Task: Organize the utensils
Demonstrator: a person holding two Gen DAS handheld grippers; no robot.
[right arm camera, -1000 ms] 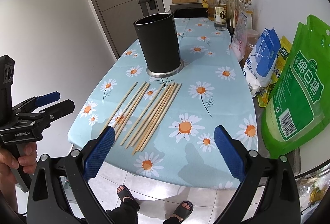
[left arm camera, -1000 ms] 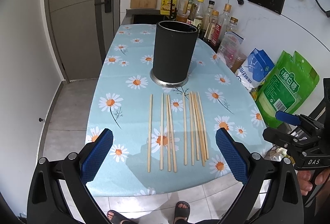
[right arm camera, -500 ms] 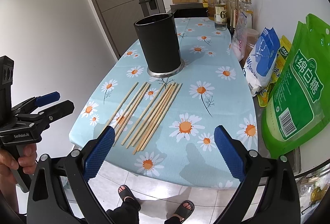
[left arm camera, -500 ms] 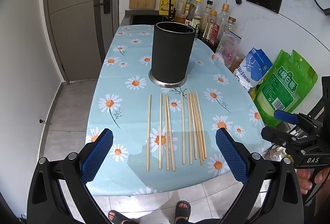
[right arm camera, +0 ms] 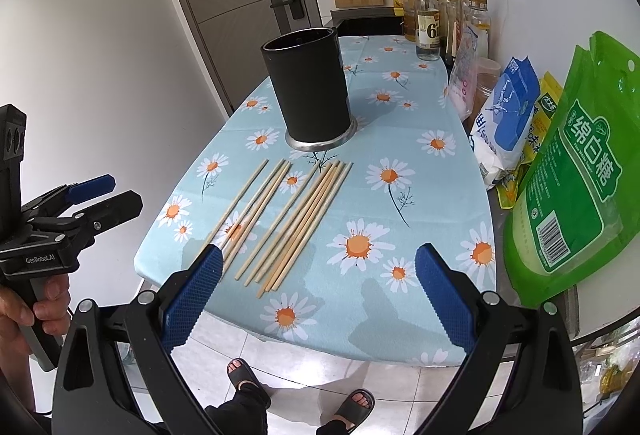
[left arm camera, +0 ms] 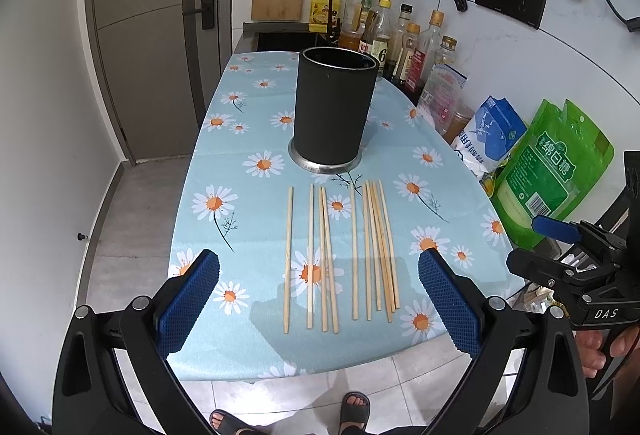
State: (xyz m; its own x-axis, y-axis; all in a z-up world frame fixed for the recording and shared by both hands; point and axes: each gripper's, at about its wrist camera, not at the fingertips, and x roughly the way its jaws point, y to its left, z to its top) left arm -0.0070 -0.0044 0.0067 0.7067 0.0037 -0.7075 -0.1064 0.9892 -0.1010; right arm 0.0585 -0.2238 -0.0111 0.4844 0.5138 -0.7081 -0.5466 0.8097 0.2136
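Lying side by side on the bench (left arm camera: pixel 256 139) before one black utensil holder (left arm camera: pixel 334 111) are nine chopsticks (left arm camera: pixel 340 255). You hold the left tongs (left arm camera: pixel 318 305) and right tongs (right arm camera: pixel 316 299) level, both spread apart and empty, above the bench's near edge.

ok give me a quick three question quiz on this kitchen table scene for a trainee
1. True or false: some chopsticks already stand inside the black holder.
2. Which tool is shut on something? A) left tool B) right tool C) neither
3. Fill in: the chopsticks lie flat on the daisy tablecloth, between the holder and the table's ____ edge.

Key: 1 false, they all lie on the cloth. 2 C, both tools are open and hold nothing. 3 near, the edge closest to the person.
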